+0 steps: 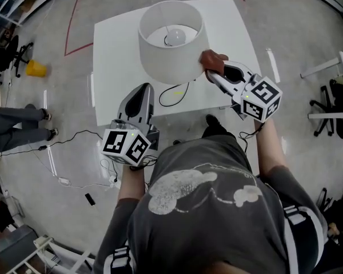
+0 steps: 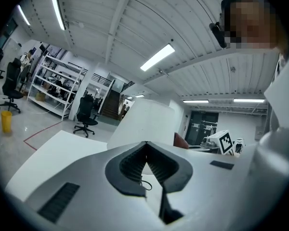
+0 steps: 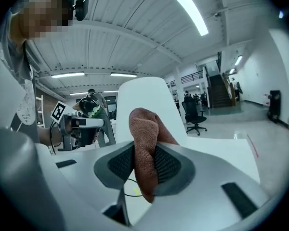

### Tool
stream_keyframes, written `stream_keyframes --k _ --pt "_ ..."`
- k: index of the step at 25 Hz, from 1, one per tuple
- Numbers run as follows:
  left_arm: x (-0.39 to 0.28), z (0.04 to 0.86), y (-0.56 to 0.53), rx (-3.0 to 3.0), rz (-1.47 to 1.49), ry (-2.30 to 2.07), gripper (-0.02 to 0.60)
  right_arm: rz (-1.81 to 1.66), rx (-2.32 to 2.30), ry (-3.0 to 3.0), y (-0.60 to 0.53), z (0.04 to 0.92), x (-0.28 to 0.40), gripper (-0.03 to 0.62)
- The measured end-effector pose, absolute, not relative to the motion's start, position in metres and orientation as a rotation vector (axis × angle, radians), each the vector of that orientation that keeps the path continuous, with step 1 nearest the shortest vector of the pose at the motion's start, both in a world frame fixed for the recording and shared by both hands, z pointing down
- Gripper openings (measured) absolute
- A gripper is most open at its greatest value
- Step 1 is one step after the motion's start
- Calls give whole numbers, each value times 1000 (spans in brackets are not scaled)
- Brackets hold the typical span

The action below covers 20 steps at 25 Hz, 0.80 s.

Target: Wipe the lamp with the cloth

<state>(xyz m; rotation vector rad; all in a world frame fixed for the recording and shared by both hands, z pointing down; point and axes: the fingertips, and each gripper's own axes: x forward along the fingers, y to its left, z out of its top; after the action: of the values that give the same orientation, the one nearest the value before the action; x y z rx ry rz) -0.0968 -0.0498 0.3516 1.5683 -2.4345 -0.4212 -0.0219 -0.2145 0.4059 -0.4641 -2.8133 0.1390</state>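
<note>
Lamp with a white, drum-shaped fabric shade [image 1: 170, 59] stood upright on the white square bench [image 1: 114, 50], towards its far half. From the head view I looked down into the open top of the shade and saw the round bulb [image 1: 175, 37] inside.

Right gripper [image 1: 216, 73]: jaws clamped on a rust-brown terry cloth [image 1: 213, 61]. In the right gripper view the cloth [image 3: 144, 148] was pinched between the two ribbed pads of the gripper [image 3: 145, 165]. One folded hump rose above them and a tail hung below. The lamp [image 3: 144, 95] filled the background just behind it. Seen from the head camera, the cloth lay against the shade's outer wall, low on the side nearest my right hand, and appeared to touch it.

Left gripper [image 1: 144, 90]: jaws closed tip to tip, holding nothing. In its own view the gripper [image 2: 147, 162] had its pads meeting at the point, with only bench surface showing through the small gap behind. It was raised over the bench's near edge, pointing at the lamp [image 2: 144, 121], near the shade's lower rim but apart from it. The cloth [image 2: 179, 140] peeked out beside the shade.

A thin black cable [image 1: 172, 95] looped on the bench between the two grippers. A yellow cone [image 1: 35, 68] sat on the floor well off to the left.
</note>
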Motion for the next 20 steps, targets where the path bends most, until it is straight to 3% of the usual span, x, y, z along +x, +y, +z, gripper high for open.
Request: stream_keyframes --k 9,20 --pt "-79 373 -21 1599 -446 -2337 8 211 -287 -2706 -182 453 11 97" --pt "-68 347 -24 1629 -477 -2391 8 50 -387 -2957 -172 325 4 95"
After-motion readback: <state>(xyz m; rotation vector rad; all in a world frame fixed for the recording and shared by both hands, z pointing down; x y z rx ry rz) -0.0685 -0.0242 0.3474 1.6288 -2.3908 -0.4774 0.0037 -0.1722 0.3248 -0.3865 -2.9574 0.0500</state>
